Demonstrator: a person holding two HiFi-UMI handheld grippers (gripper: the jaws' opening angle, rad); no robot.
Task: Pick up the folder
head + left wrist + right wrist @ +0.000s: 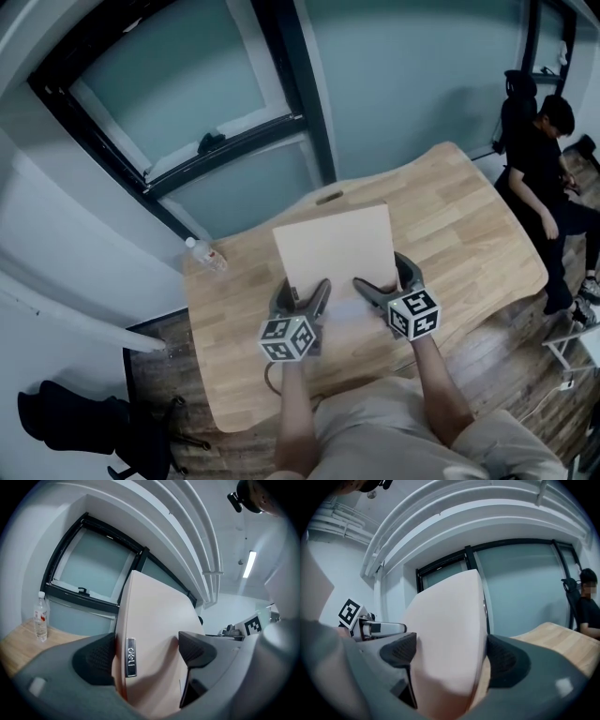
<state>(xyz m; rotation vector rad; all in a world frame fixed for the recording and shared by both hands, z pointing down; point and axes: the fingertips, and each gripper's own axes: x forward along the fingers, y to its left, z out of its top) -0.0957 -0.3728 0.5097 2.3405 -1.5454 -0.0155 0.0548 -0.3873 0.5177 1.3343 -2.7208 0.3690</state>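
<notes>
Pale pink folder (336,251) (raised, tilted)

- folder (336,251) is a plain pale peachy-pink, no pattern, with a little silver tag (131,657) carrying dark lettering
- both the left gripper (302,292) and the right gripper (382,278) are grey, with black fingers (96,658) that have a fine dotted texture
- marker cubes (287,337) are white with chunky black square patterns
- worktop (469,220) is light honey wood, with a plank grain running across it
- bottle (204,253) near the worktop's far left corner is clear, with a white cap and a red label
- window frames (281,56) are black, and the glass is a muted blue-green
- floor (511,352) is dark brown planks
</notes>
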